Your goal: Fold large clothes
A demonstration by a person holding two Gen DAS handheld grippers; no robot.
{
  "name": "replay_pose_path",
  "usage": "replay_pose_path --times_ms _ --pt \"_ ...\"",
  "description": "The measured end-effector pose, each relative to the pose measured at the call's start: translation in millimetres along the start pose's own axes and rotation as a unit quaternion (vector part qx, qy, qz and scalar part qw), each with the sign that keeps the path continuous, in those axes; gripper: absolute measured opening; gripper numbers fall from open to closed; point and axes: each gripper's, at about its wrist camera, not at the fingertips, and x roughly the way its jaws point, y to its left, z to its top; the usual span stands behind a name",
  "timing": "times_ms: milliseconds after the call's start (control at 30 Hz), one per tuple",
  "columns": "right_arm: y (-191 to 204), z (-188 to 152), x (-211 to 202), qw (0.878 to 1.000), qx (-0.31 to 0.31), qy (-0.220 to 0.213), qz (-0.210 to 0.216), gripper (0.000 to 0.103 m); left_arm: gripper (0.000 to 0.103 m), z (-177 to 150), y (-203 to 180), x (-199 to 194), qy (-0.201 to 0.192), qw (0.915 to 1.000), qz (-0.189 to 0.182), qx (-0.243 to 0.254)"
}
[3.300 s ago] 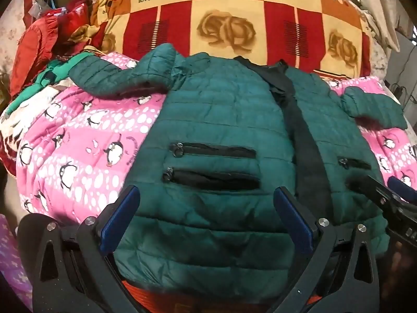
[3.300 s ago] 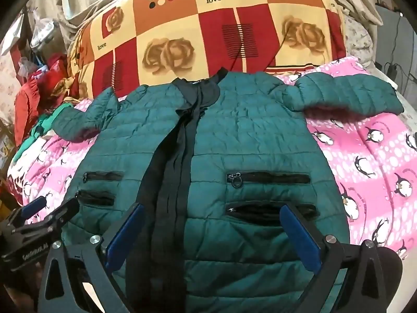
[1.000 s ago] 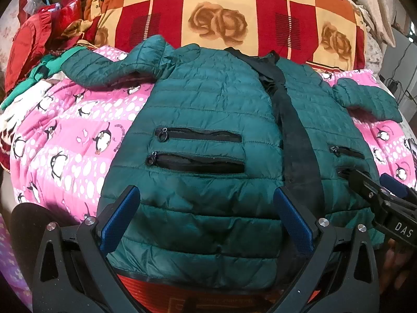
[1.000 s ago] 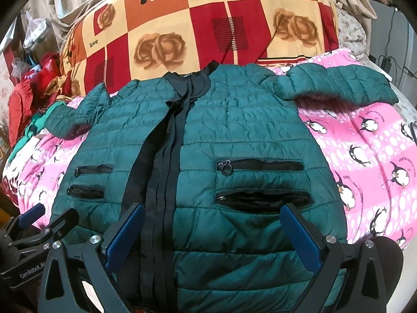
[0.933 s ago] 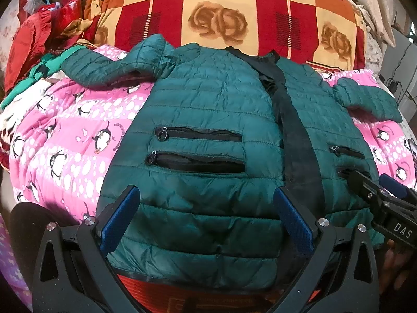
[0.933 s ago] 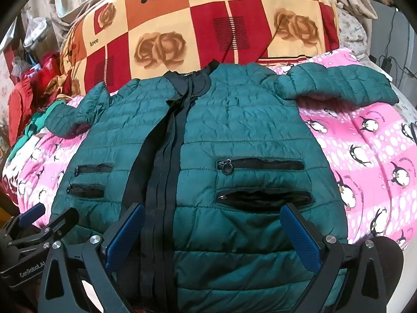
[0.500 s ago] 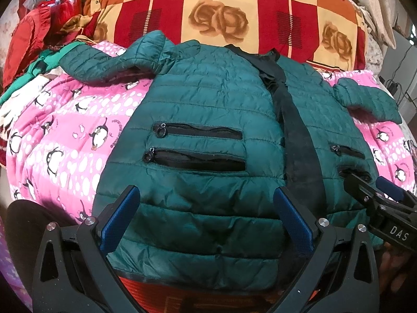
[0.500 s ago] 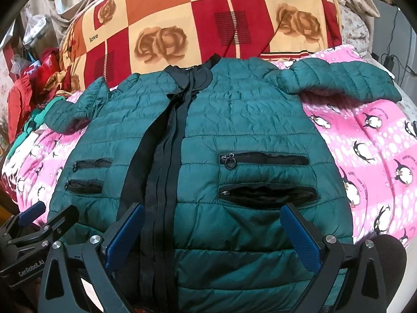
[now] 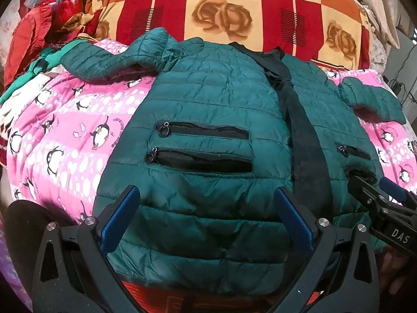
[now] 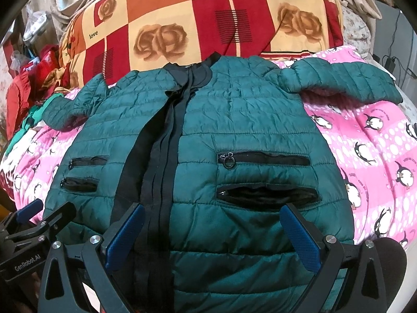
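A dark green quilted jacket (image 9: pixel 208 99) (image 10: pixel 247 120) lies front up on a pink penguin blanket (image 9: pixel 65 135) (image 10: pixel 378 156), both sleeves spread outward, with a black zip band down its middle. My left gripper (image 9: pixel 206 219) hovers over the jacket's hem on its left half, open, nothing between the blue pads. My right gripper (image 10: pixel 211 234) hangs over the hem on the right half, also open and empty. Each gripper shows at the edge of the other's view: the left gripper (image 10: pixel 39 216) and the right gripper (image 9: pixel 378 195).
A big red, orange and cream rose-print quilt (image 9: pixel 221 7) (image 10: pixel 208 20) is heaped behind the jacket's collar. Red and green clothes (image 9: pixel 39 34) pile up at the far left. Cables and a plug (image 10: pixel 391 60) hang at the far right.
Both grippers have crept slightly forward and lower over the jacket, which now fills a bit more of each view. Jaws stay open; the jacket has not moved.
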Motion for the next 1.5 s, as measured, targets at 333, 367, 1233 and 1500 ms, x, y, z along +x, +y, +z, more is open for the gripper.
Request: replay_pose_path --times_ms 333,367,1233,1500 --pt "-0.6 7.2 6.7 1.000 0.004 0.002 0.002 0.103 0.102 7.6 0.7 3.4 -0.004 1.0000 0.007 -0.002" --pt "-0.4 8.6 7.8 1.000 0.004 0.002 0.002 0.103 0.102 8.0 0.3 3.2 -0.005 1.0000 0.007 -0.001" --pt "-5.8 40.5 21.5 1.000 0.002 -0.011 -0.006 0.103 0.102 51.6 -5.3 6.7 -0.034 0.9992 0.020 0.004" --pt "-1.4 54.5 26.1 1.000 -0.008 -0.017 -0.009 0.103 0.102 64.8 -5.0 11.8 -0.041 0.9987 0.032 -0.001"
